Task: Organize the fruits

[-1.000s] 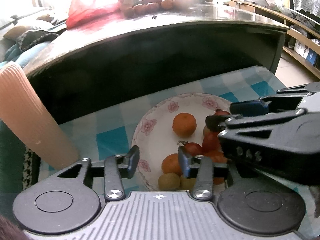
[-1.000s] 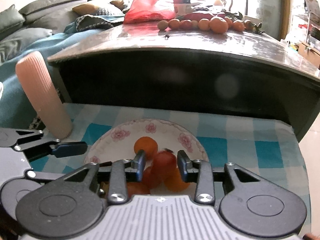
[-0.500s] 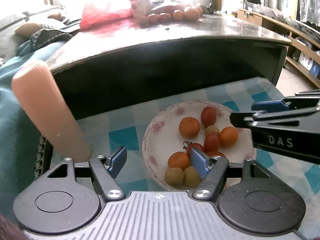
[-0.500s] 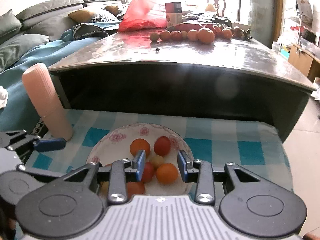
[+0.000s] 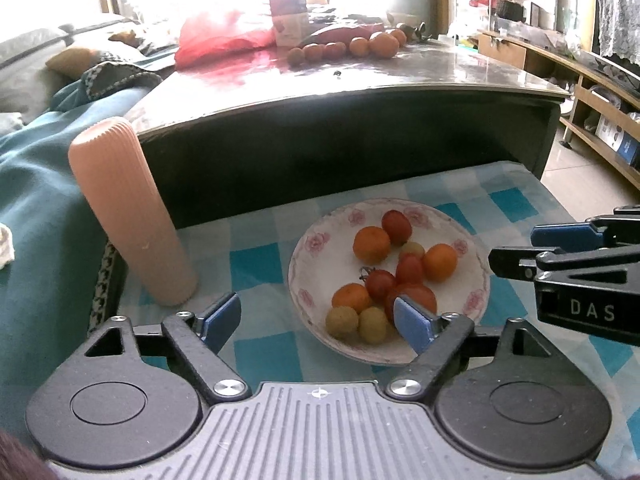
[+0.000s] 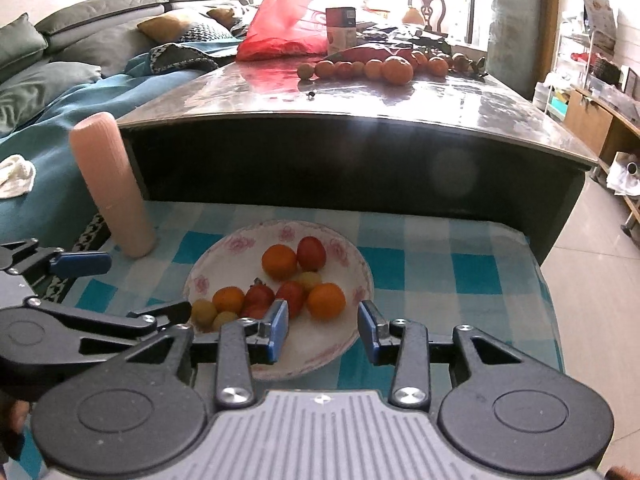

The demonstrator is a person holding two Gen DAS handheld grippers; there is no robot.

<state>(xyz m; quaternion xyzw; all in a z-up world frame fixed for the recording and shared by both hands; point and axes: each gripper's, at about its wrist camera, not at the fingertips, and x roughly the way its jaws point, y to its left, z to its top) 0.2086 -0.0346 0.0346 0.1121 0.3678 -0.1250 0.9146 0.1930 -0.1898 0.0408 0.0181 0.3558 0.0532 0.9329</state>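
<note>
Blue-and-white checked cloth (image 5: pixel 260 264) covers the low surface in the left wrist view, and a floral plate (image 5: pixel 316 268) sits on it holding the fruits (image 5: pixel 394 272): oranges, red tomatoes and two yellowish ones near the front rim. Just left of the plate stands a ribbed pink cylinder (image 5: pixel 128 212), upright. Behind rises a dark table (image 5: pixel 352 140) with a row of more fruit (image 5: pixel 348 47) and a red bag (image 5: pixel 224 38) on top. The left gripper (image 5: pixel 316 322) is spread wide and empty, its right finger overlapping the plate's near edge.

From the right wrist view, the right gripper (image 6: pixel 323 330) hangs with its jaws apart, holding nothing, over the plate's (image 6: pixel 352 264) near rim. The left gripper's (image 6: pixel 132 286) arms cross the lower left, partly hiding the cloth (image 6: pixel 432 272). A sofa (image 6: pixel 60 52) lies beyond.
</note>
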